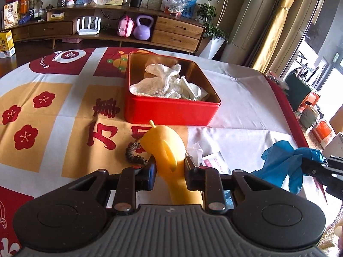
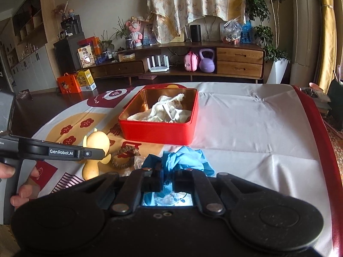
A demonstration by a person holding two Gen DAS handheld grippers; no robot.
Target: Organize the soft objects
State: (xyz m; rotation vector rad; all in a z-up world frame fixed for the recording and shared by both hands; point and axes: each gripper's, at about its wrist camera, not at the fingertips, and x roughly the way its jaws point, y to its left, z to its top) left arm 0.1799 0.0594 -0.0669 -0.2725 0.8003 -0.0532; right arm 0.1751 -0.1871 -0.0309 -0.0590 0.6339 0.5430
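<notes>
My left tool is closed on a yellow rubber toy, its pads pressed against the toy's sides. The toy's narrow end runs back between the arms. In the right-wrist view the same toy hangs clear of the worktop. My right tool is pinched nearly closed on a crumpled blue glove. From the left-wrist view that glove dangles from the tool's tip at the right edge. Beyond both tools a red tin stands open on the patterned cloth. White fabric lies heaped inside it. A dark braided ring lies on the cloth just beside the toy. Small paper packets lie to its right. Fingers of my left hand show at the lower left of the right-wrist view.
</notes>
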